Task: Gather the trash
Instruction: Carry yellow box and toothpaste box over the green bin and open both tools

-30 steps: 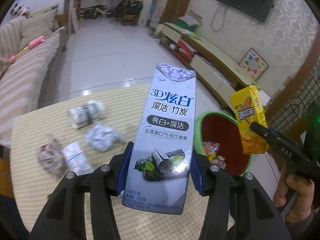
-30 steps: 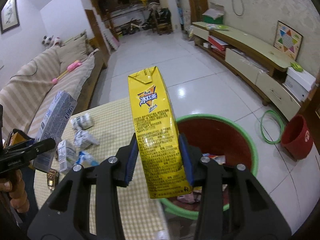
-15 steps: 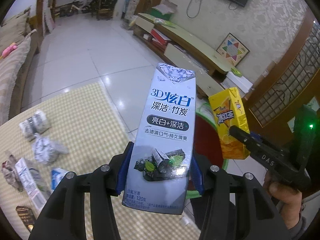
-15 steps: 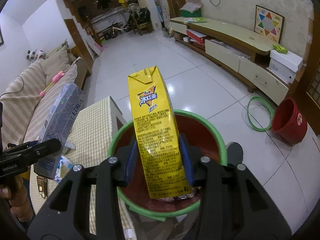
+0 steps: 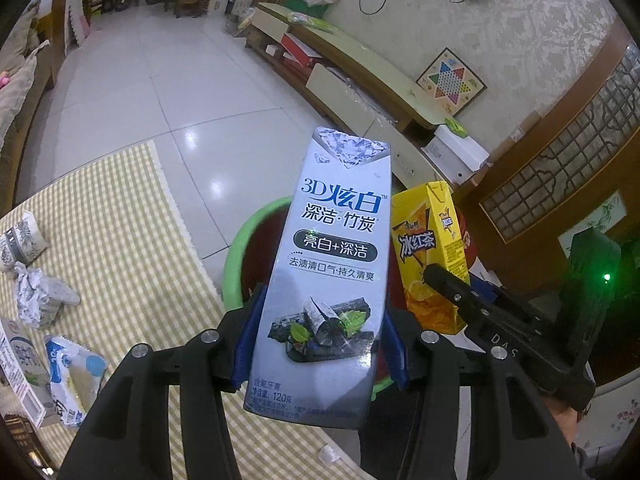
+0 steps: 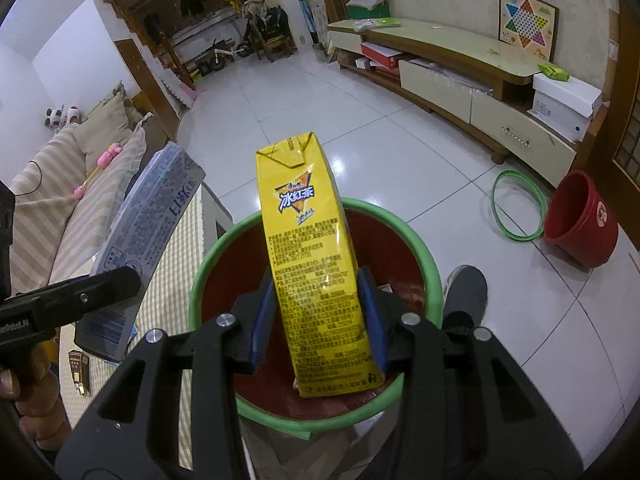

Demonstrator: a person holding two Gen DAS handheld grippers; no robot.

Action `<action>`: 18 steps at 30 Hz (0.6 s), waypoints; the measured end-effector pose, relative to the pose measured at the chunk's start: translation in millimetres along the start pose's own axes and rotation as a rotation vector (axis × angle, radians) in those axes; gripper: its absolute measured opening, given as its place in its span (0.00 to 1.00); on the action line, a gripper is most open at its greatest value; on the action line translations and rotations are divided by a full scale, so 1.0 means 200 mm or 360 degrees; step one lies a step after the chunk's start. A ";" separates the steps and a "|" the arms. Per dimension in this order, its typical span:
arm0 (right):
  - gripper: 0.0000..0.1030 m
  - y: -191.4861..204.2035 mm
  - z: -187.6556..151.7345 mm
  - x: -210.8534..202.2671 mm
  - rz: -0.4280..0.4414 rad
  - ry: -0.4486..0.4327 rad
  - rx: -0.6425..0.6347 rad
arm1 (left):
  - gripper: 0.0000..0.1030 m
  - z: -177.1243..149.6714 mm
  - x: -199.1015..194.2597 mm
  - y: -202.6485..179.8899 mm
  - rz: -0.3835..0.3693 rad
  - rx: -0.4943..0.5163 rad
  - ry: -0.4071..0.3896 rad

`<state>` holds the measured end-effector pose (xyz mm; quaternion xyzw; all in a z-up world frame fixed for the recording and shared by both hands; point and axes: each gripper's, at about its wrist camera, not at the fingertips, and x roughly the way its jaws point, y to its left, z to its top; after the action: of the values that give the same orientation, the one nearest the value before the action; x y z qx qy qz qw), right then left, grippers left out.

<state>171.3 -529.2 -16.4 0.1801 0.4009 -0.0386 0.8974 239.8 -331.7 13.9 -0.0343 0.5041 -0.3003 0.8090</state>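
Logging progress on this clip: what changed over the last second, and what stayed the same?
Both tools swung from over the table toward the green-rimmed bin; the yellow carton now hangs over its mouth. Unchanged: left tool grips the toothpaste box, right tool the carton.

The toothpaste box (image 5: 326, 280) covers most of the green-rimmed bin (image 5: 236, 256) in the left wrist view. In the right wrist view the yellow iced-tea carton (image 6: 316, 272) hides the bin's contents. A milk carton (image 5: 22, 376) on the desk (image 5: 132, 240) is cut by the left edge.
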 end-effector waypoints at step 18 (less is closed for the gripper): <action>0.92 0.02 -0.02 0.00 -0.0078 -0.0007 -0.0036 | 0.92 0.01 -0.07 0.13 0.0026 -0.0170 -0.0118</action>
<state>168.5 -523.4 -17.7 0.1601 0.4037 -0.0565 0.8990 248.0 -304.3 16.8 -0.0844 0.4894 -0.2649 0.8266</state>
